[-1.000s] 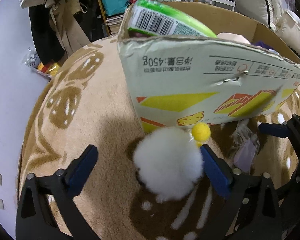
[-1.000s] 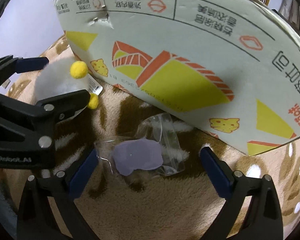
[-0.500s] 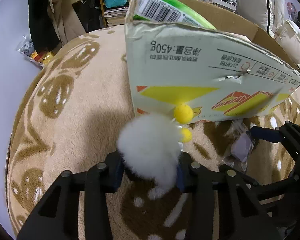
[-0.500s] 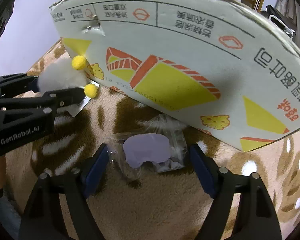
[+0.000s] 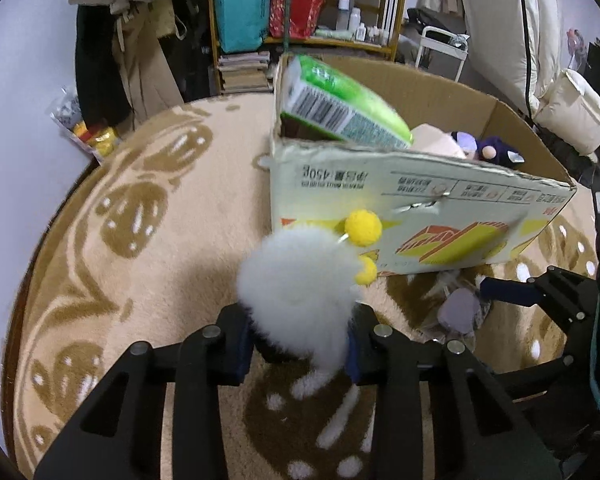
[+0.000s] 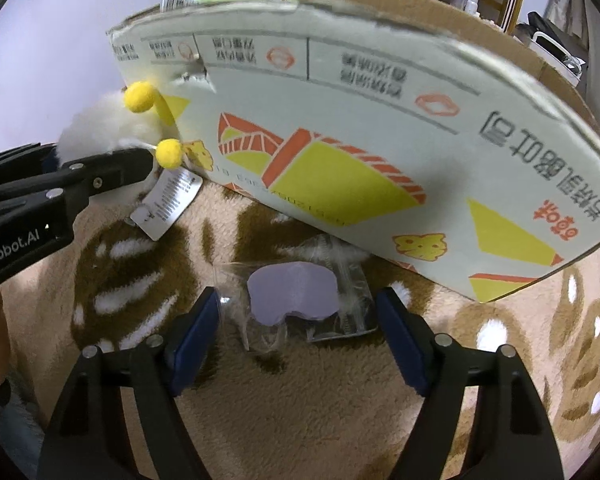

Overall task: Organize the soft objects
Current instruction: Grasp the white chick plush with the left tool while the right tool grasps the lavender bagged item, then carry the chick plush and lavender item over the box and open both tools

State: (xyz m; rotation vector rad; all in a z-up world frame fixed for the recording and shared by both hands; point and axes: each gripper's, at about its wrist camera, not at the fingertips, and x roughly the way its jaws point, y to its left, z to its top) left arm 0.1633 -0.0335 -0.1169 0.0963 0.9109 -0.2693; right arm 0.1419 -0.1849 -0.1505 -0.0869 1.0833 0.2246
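Observation:
My left gripper [image 5: 300, 340] is shut on a white fluffy toy [image 5: 296, 276] with two yellow pom-poms and holds it above the rug, in front of the cardboard box [image 5: 420, 216]. The toy also shows in the right wrist view [image 6: 108, 128], with a paper tag hanging below it. My right gripper [image 6: 300, 332] is open around a clear plastic bag with a purple soft piece [image 6: 292, 296] lying on the rug against the box wall [image 6: 380, 128]. The bag also shows in the left wrist view [image 5: 458, 312].
The box holds a green package [image 5: 340, 108], a pink soft item and a purple plush [image 5: 488, 150]. The brown patterned rug [image 5: 140, 240] covers the surface. Shelves, hanging clothes and white pillows stand behind.
My left gripper closed on the white fluffy toy and lifted it off the rug. My right gripper narrowed around the plastic bag and both views rose relative to the box.

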